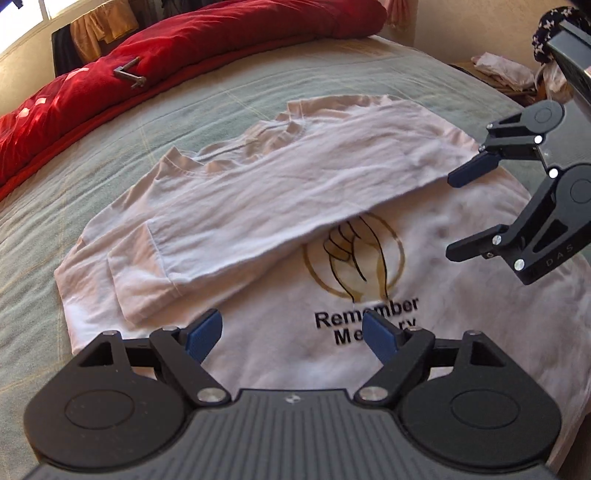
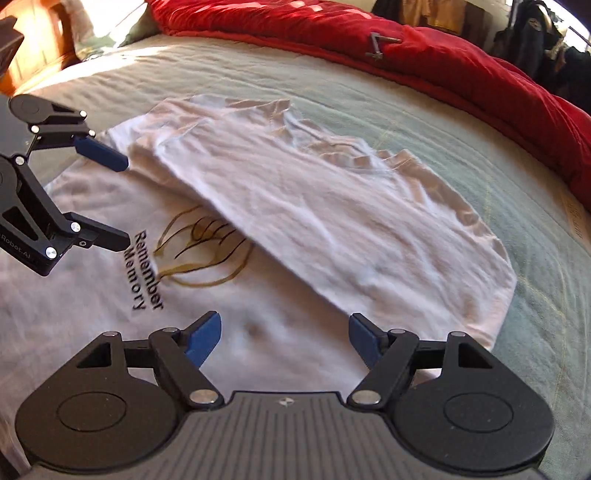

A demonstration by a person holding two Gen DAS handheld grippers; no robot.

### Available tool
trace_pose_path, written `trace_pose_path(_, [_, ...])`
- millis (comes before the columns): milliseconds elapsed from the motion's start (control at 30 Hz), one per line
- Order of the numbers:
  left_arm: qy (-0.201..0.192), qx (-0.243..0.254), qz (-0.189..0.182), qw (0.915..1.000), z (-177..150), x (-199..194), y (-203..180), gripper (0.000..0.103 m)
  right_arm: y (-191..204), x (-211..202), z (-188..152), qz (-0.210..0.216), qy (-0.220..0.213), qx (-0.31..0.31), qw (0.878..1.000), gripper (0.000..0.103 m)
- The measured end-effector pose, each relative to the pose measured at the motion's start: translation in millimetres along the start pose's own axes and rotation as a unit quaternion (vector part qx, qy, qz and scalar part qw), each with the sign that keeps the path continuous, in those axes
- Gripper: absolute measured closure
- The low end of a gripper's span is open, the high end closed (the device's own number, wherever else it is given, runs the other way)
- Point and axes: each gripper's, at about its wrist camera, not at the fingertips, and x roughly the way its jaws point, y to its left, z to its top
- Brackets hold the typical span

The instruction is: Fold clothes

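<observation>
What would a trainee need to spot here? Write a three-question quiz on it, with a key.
1. True or false: the left gripper is clamped on the T-shirt.
2. Which thing lies along the far side of the bed? A) red blanket B) blue towel C) pillow
3. Fill in: the folded-over side of the T-shirt partly covers the printed ____.

Key:
1. False; both it and the right gripper hang open above the cloth.
2. A, the red blanket.
3. Logo, above the words "Remember Memory".
</observation>
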Motion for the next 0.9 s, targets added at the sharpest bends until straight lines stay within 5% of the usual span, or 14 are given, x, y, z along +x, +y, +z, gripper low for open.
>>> trace_pose_path(67, [0.017,0.000,-0.006,0.9998,-14.2,4.5,-5.8,0.020,10.9,3.8,-8.4,-0.008,0.001,-0.018,1.000,0.017])
trace_pose_path(133, [0.013,-0.030,-0.010,0.9994,-24.6,6.2,-1.3,0.016,11.2,9.8,-10.5,-0.016,0.014,-0.005,1.000,0.000])
trace_pose_path(500, [0.042,-0.084,-0.003,0.9956,-20.2,16.1,0.9,0.004,2.6,16.9,-10.6,-0.004,0.028,0.041,0.999,0.000])
trace_pose_path(900, [0.031,-0.077,0.012,0.9965,-25.3,18.2,-4.5,0.001,3.7,14.9,-18.3,-0.009,-0.002,0.043,0.999,0.000])
